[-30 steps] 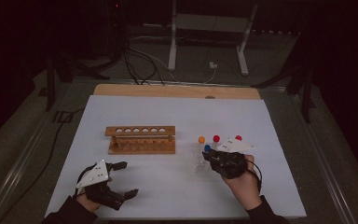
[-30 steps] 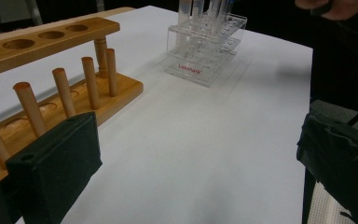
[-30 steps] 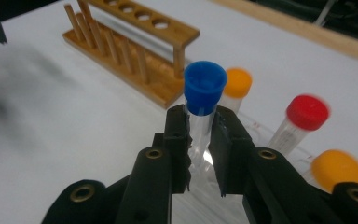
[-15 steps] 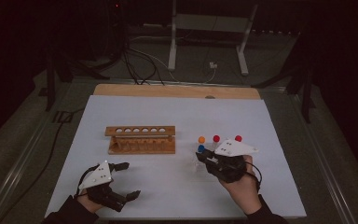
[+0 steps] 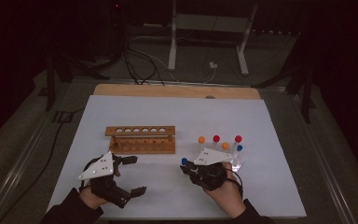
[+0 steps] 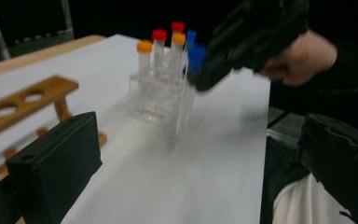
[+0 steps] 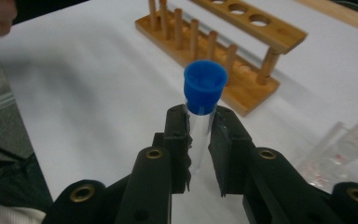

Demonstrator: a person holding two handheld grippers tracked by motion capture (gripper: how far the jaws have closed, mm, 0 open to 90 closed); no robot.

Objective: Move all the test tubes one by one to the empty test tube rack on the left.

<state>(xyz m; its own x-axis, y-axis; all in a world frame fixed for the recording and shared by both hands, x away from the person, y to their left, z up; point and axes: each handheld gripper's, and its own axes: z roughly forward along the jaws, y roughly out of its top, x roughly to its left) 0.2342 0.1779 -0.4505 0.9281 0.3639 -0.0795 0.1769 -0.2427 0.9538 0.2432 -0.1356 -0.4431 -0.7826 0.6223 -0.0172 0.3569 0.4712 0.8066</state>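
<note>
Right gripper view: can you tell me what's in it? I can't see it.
The right gripper pinches a clear tube with a blue cap between its black jaws. Behind it, a wooden tube rack stands on the white table.

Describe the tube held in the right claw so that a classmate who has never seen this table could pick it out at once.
On the white table, look right of the wooden rack to the clear stand of capped tubes. Just left of it, the right claw grips a clear tube with a blue cap. Unlike its neighbours in the stand, it is lifted clear.
</note>
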